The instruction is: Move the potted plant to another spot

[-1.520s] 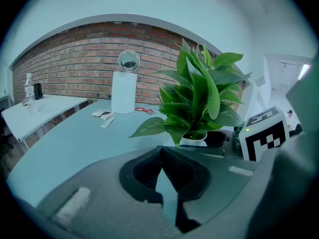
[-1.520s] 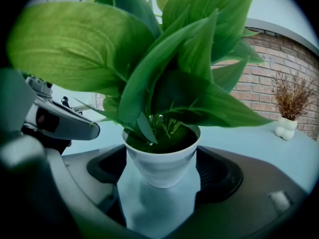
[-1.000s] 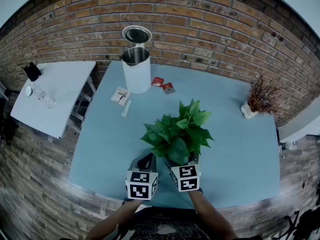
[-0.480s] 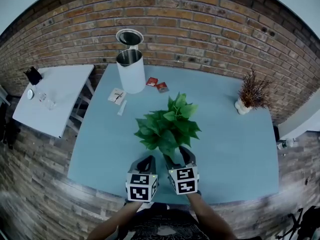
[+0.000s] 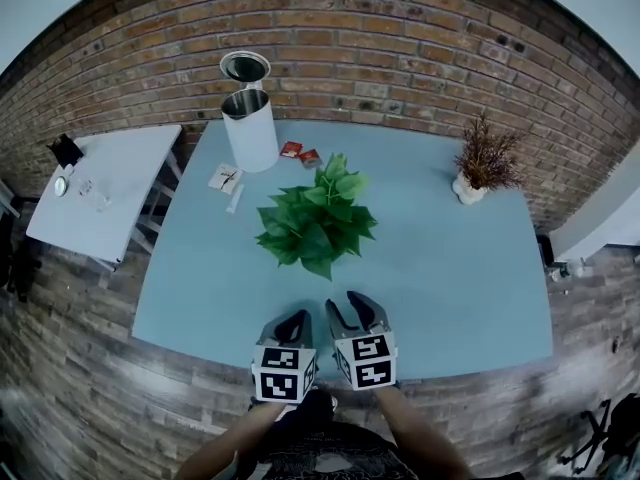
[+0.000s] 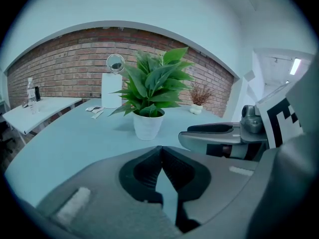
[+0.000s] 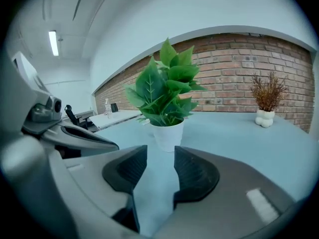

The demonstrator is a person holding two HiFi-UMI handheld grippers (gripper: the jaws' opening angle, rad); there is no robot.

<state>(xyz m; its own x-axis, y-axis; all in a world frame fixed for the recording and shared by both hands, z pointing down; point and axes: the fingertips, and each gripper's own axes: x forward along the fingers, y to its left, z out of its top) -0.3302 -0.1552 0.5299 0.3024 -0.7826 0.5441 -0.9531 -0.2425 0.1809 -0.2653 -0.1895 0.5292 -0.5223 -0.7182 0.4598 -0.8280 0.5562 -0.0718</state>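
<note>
A leafy green plant in a white pot (image 5: 315, 226) stands upright near the middle of the pale blue surface (image 5: 470, 268), free of both handheld grippers, which hover side by side over the near edge. The left gripper (image 5: 293, 320) points toward the plant with its dark fingers (image 6: 143, 171) pressed together and nothing between them. The right gripper (image 5: 350, 309), just beside it, has its fingers (image 7: 192, 175) a little apart and closing on empty air, the plant well ahead of their tips. Behind the plant, close to the red brick wall (image 5: 400, 58), a white cylindrical bin with its round lid raised (image 5: 250, 133) stands near two small red packets (image 5: 299, 153) and some white paper slips (image 5: 227, 180). A dried brown sprig in a small white vase (image 5: 480, 163) sits toward the far right corner. A white side table (image 5: 110, 183) stands apart at the left.
</note>
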